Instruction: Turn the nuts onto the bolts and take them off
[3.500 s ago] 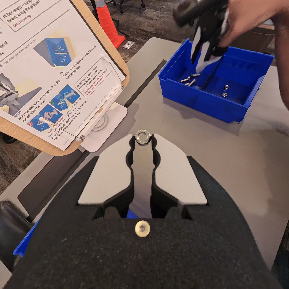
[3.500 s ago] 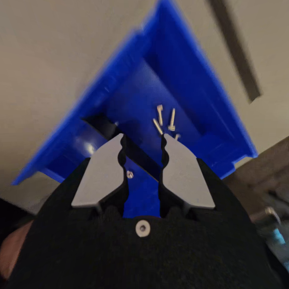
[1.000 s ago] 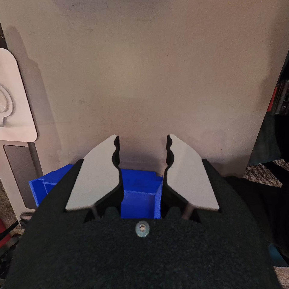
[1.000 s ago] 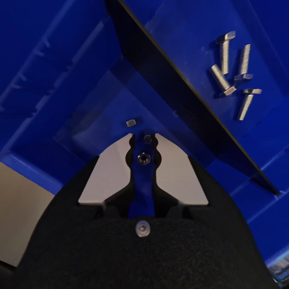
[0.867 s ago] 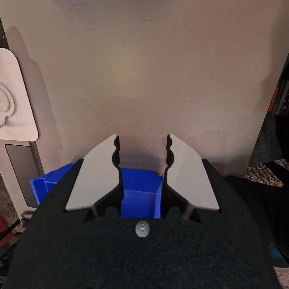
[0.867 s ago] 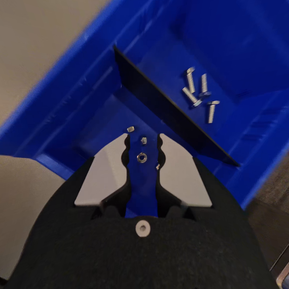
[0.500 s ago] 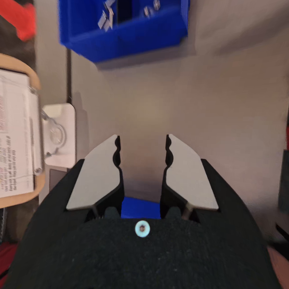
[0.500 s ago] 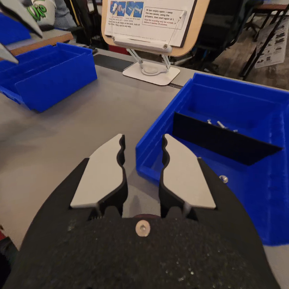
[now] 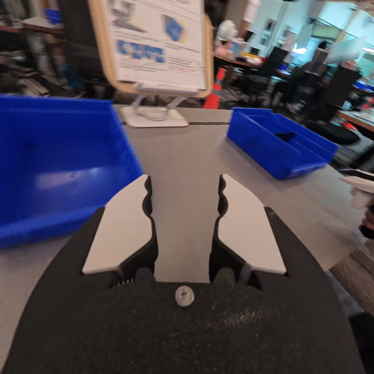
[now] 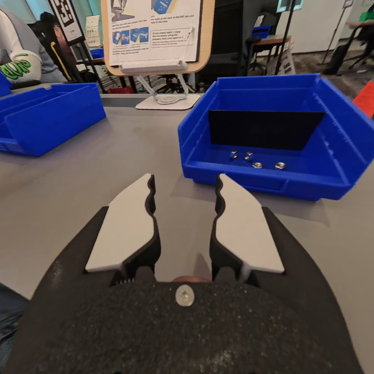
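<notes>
Left gripper (image 9: pixel 184 178) no longer holds a nut, jaws apart. Right gripper (image 10: pixel 184 177) is out of the bin (image 10: pixel 232 178), over the table (image 10: pixel 141 151); four nuts (image 10: pixel 257 165) lie in its front compartment.

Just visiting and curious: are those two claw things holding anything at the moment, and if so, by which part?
Nothing is held. The left gripper and the right gripper are both open with only bare table between their fingers. Four nuts lie loose in the blue bin.

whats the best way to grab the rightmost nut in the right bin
Come from above with the right gripper, now open. That nut lies flat in the bin's front compartment, so probably pinch two opposite outer flats. Its neighbour lies apart, leaving finger room.
</notes>
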`<state>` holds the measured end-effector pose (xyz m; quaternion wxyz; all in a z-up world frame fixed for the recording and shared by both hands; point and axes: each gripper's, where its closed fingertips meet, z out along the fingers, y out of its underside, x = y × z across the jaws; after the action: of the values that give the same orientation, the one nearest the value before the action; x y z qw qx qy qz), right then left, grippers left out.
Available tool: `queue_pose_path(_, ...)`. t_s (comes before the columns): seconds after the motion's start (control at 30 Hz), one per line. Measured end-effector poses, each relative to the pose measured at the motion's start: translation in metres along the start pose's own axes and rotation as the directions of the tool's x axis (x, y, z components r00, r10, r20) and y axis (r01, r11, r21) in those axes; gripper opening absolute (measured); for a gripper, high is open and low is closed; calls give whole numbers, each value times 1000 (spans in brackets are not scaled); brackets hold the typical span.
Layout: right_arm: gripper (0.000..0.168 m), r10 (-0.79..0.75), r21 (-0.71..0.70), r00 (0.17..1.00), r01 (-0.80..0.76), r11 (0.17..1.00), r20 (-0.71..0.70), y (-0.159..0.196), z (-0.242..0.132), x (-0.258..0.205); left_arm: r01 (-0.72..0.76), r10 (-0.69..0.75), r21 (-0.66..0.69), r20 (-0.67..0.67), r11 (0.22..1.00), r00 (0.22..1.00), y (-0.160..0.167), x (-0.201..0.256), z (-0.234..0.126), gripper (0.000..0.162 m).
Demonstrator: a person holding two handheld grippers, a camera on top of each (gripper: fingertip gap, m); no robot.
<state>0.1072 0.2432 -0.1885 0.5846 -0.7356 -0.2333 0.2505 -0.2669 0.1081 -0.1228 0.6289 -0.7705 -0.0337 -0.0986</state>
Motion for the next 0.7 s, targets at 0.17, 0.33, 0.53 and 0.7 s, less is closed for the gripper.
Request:
queue_pose_path(0.17,57,-106,-7,988,106,994,-109,-1,2,20,158,-164,47,177,986,970,44,-42,-53,63)
queue_pose_path(0.33,57,-94,-7,983,94,996,-156,-2,1,34,167,-171,36,156,985,973,52,-47,-54,62)
queue_pose_path(0.53,57,-99,-28,978,95,995,-185,4,-4,40,169,-165,-22,124,985,979,70,-40,-36,56)
queue_pose_path(0.7,58,-105,-37,977,100,994,-188,5,-1,44,87,-80,-55,117,995,990,73,-27,-29,58)
